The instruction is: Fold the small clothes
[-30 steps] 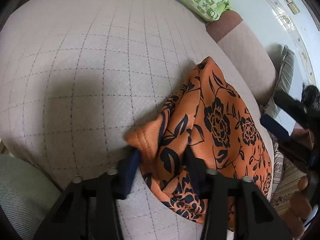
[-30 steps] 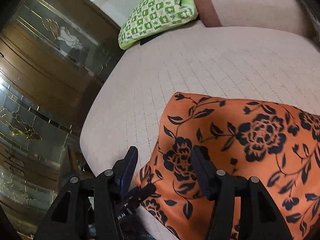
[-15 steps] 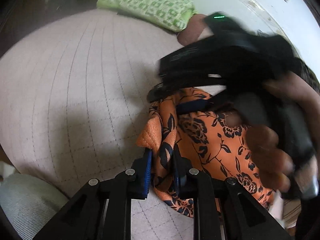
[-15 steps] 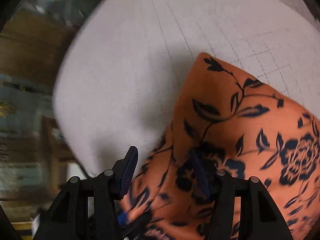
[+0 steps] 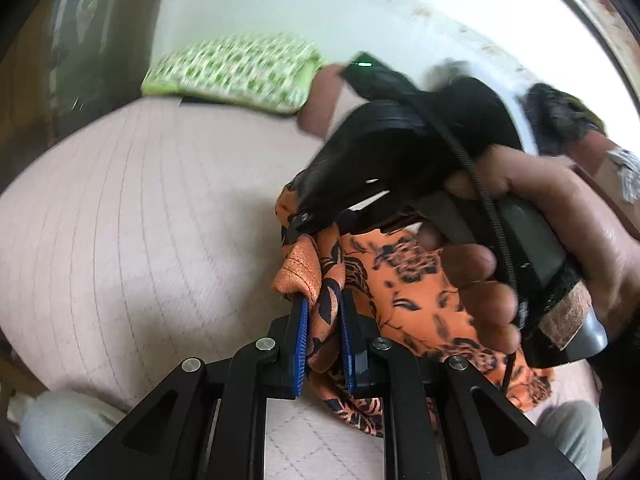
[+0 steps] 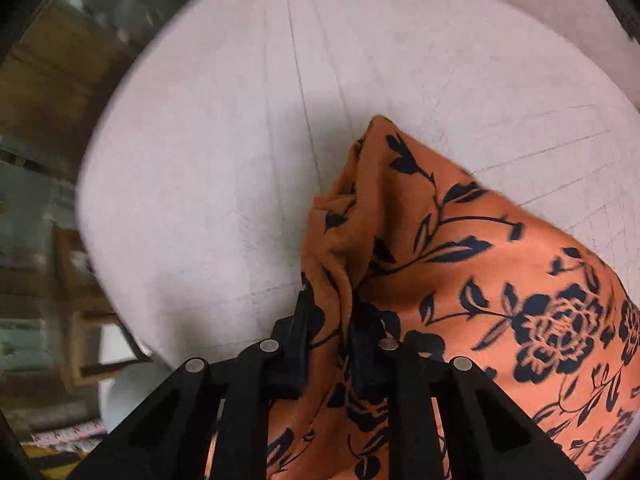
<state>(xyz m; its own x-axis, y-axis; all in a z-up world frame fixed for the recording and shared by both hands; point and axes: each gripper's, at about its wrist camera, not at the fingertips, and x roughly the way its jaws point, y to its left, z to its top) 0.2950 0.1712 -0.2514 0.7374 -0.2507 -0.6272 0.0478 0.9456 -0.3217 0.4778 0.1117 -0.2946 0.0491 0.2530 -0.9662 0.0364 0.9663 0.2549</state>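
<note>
Both tools, left (image 5: 323, 334) and right (image 6: 329, 350), just clamped orange floral garment (image 6: 460, 280); thin pinches at 6 o'clock could slip when lifted.

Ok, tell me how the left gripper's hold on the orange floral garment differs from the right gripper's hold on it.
The left gripper pinches a bunched edge of the orange floral garment beside a stitched hem corner; the right gripper pinches a gathered fold of patterned cloth, no hem visible. The left gripper's pads show blue; the right gripper's look dark. The right gripper has just closed on the cloth; the left was nearly closed already. Both are shut on the garment above the quilted cushion.
</note>
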